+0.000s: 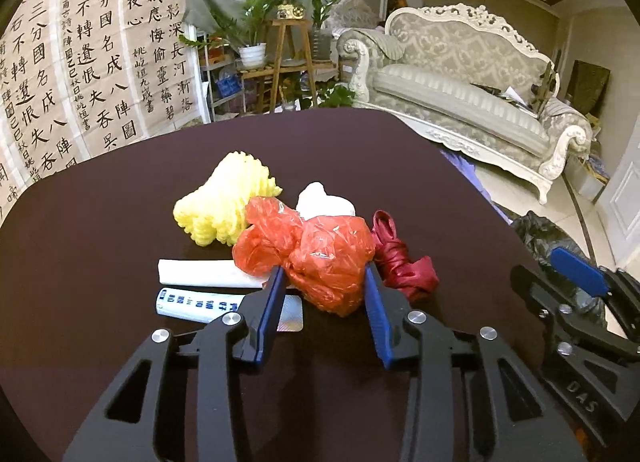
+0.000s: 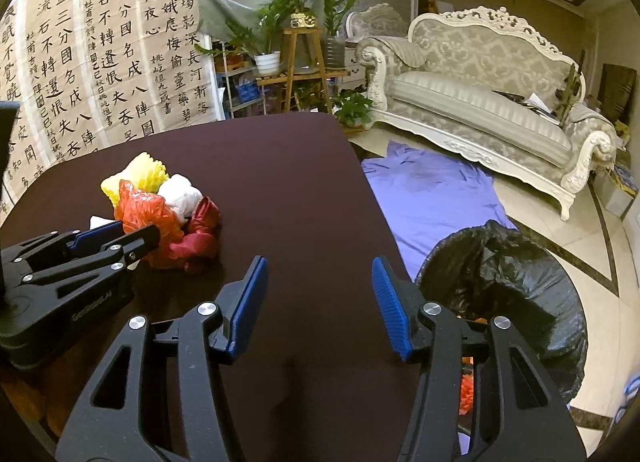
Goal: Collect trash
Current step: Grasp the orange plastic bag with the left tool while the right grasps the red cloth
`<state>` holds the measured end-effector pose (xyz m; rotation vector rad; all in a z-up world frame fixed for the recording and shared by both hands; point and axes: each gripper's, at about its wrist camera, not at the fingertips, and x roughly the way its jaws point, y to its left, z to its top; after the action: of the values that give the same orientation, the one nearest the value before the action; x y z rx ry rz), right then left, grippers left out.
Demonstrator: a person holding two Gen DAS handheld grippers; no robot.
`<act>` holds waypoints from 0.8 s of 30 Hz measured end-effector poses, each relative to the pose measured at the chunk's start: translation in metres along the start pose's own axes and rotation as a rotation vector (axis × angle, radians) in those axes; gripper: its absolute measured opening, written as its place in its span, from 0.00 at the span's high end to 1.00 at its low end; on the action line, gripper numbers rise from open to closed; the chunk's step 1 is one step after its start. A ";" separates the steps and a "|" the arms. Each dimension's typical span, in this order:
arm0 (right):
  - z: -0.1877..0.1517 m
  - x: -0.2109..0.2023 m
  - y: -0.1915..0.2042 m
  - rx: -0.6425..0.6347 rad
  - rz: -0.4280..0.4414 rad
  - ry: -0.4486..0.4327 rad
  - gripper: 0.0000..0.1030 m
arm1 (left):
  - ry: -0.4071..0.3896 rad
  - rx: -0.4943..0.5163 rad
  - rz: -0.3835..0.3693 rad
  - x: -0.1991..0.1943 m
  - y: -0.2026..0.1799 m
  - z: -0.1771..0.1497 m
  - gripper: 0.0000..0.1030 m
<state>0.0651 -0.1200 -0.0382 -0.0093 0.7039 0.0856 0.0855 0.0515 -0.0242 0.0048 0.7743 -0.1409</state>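
Left claw [image 1: 325, 276] sits nearest the lens, blue fingers spread around one crumpled red plastic bag [image 1: 320, 258]; pads look to be touching its sides, but can't tell if it's actually gripped. Bag lies on the dark worktop [image 1: 100, 242] in the trash pile, near the front edge. Touching or just beside it: one yellow foam net [image 1: 218, 208] behind-left, one white wad [image 1: 324, 200] behind, one dark red ribbon bundle [image 1: 402, 258] on the right, one white roll [image 1: 204, 273] on the left, one white printed packet [image 1: 196, 305] in front of the roll. Right claw [image 2: 320, 268] wide open, nothing in it, over bare worktop at its right edge. One open black trash bag [image 2: 516, 274] on the floor beside the worktop, just right of that claw. One purple cloth [image 2: 432, 190] on the floor behind the trash bag.
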 end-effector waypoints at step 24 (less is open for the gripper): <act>0.018 0.035 0.076 -0.096 0.144 0.087 0.43 | -0.007 -0.099 0.112 -0.033 0.086 -0.022 0.62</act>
<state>0.0974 -0.0407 -0.0456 -0.0546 0.7866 0.2579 0.0579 0.1422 -0.0215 -0.0465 0.7711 0.0041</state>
